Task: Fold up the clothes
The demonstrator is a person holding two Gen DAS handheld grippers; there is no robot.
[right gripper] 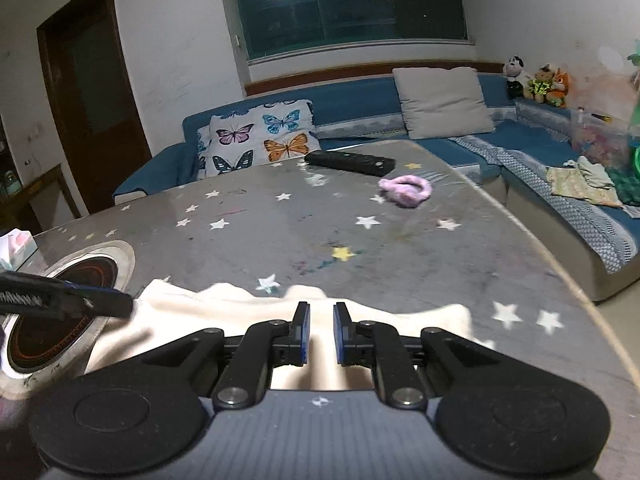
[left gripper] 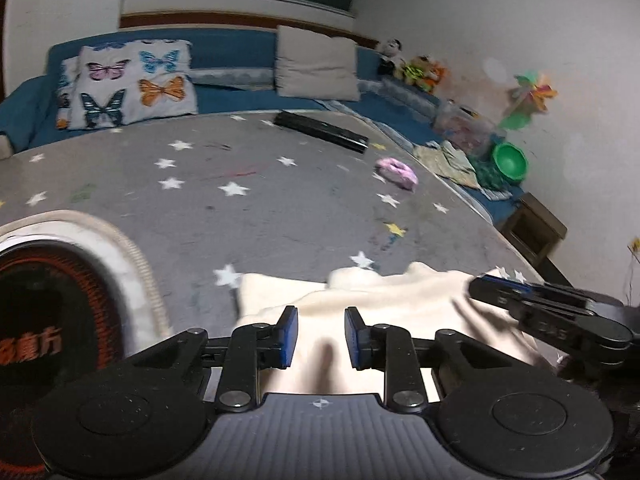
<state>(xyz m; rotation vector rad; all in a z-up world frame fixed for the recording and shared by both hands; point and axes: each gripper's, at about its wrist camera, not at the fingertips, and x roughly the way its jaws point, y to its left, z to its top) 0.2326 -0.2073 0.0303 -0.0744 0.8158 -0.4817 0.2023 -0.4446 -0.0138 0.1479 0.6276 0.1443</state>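
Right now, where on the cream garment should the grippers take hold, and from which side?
Probably at the far, rumpled edge of the cream garment, coming down from the near side. That edge is bunched into raised folds, while the near part lies flat. Left gripper and right gripper both hover over it, holding nothing.

The right hand-held gripper (right gripper: 321, 330), pads slightly apart, hovers over a cream garment (right gripper: 224, 312), seemingly not gripping it.

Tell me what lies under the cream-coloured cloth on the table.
The cream-coloured cloth lies on the grey star-printed table cover; its left edge reaches the round black burner. Anything beneath it is covered.
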